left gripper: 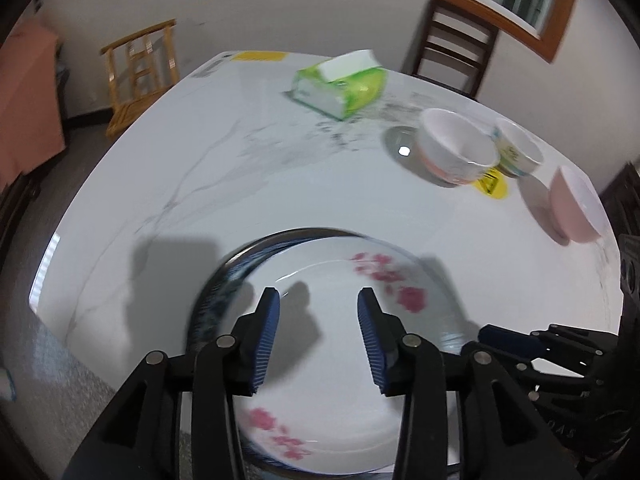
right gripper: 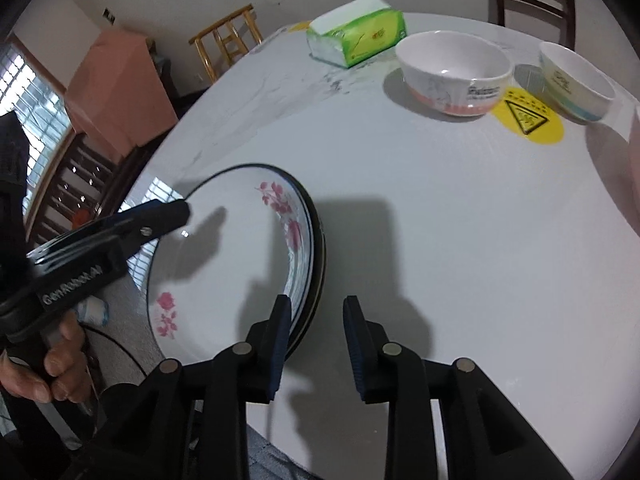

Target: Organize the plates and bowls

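Resting on white table [right gripper: 440, 240]: floral plate [right gripper: 224, 264] stacked on dark-rimmed plate [right gripper: 320, 240]. Left gripper [left gripper: 318, 300] parted above it, gripping nothing. Right gripper [right gripper: 316, 308] likewise parted, empty.

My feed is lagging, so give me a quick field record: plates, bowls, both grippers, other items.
plates: floral plate stacked on dark-rimmed plate, near table edge
bowls: three apart, pink-banded bowl, green-patterned bowl, pink bowl
left gripper: open, above floral plate
right gripper: open, at the stack's rim
other: tissue pack, yellow sticker
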`<state>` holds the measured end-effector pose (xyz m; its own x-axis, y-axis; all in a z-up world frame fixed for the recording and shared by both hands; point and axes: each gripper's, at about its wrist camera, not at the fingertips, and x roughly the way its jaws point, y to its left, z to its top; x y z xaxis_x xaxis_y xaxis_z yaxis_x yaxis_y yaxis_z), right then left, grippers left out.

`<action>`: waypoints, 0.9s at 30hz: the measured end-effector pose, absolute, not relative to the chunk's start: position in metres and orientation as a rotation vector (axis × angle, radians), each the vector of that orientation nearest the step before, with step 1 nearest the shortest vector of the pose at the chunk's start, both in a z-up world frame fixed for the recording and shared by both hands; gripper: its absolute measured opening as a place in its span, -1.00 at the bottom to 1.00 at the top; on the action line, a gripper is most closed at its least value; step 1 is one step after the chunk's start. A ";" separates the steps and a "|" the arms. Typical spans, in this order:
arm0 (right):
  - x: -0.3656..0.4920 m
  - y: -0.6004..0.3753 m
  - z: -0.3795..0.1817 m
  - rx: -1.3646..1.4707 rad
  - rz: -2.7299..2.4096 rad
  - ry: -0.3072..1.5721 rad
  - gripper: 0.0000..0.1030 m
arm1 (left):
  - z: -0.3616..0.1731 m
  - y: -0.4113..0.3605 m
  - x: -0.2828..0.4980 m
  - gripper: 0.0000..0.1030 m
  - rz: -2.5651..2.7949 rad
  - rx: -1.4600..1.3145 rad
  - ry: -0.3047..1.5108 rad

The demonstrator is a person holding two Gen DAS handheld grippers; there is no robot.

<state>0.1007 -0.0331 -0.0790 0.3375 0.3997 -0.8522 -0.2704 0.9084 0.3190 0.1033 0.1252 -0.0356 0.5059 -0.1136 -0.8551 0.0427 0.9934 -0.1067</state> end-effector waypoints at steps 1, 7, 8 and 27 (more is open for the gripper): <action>0.097 -0.037 -0.076 0.123 0.434 1.134 -0.47 | -0.032 0.116 0.104 -0.17 -0.111 -0.067 1.031; 0.091 -0.086 -0.065 0.165 0.320 1.106 -0.47 | -0.017 0.071 0.112 -0.01 -0.203 -0.010 1.017; 0.089 -0.095 -0.063 0.172 0.299 1.104 -0.47 | -0.016 0.064 0.113 0.02 -0.217 -0.005 1.020; 0.098 -0.343 -0.001 0.349 -0.150 0.972 -0.47 | 0.000 -0.133 0.183 0.02 -0.494 0.018 1.142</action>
<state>0.0981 -0.3434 -0.0012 0.5588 0.0308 -0.8288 0.2786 0.9343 0.2225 0.1825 -0.1331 0.0002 0.3209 -0.3667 -0.8732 0.3852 0.8928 -0.2334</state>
